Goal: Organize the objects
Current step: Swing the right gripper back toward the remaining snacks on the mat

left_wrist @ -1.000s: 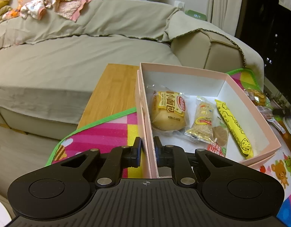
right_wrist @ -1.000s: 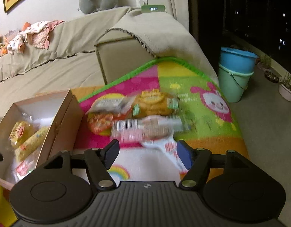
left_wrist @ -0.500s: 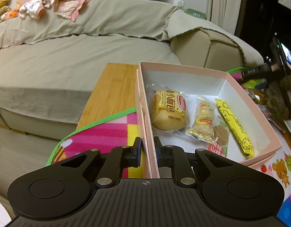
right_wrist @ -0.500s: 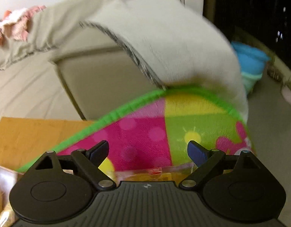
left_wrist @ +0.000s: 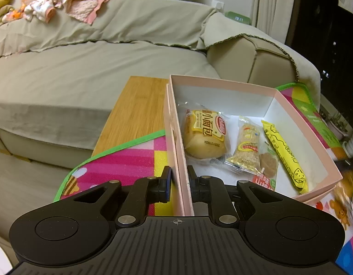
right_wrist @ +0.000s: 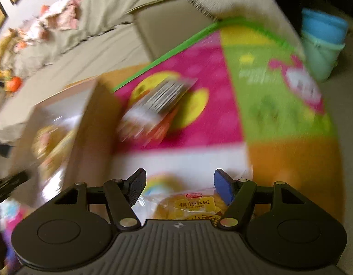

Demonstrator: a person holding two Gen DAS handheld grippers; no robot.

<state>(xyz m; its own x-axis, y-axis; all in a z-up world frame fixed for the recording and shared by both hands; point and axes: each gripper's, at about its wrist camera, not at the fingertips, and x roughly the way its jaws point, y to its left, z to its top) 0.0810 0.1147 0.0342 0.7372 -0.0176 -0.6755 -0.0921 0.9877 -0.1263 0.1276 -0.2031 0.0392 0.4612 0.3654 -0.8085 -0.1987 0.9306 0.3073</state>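
Pink box [left_wrist: 222,84] on colourful mat [left_wrist: 121,162], holding bun packet [left_wrist: 206,135], grain bar [left_wrist: 246,149], yellow stick [left_wrist: 284,155], left gripper [left_wrist: 178,181] fingers clenched on its near wall, sofa [left_wrist: 84,68] behind; right gripper [right_wrist: 180,186] fingers closing, pads clear of wrapped bun [right_wrist: 188,206] between them, blurred packet [right_wrist: 153,112] beside box, buckets [right_wrist: 321,43] beyond.

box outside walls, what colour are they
Pale pink, white inside; the box shows best in the left wrist view.

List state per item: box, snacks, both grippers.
pink box: open, no lid on, left wall pinched
left gripper: shut on the wall
boxed snacks: four packets, lying flat
right gripper: closing, fingers astride bread packet
barcode packet: loose on mat
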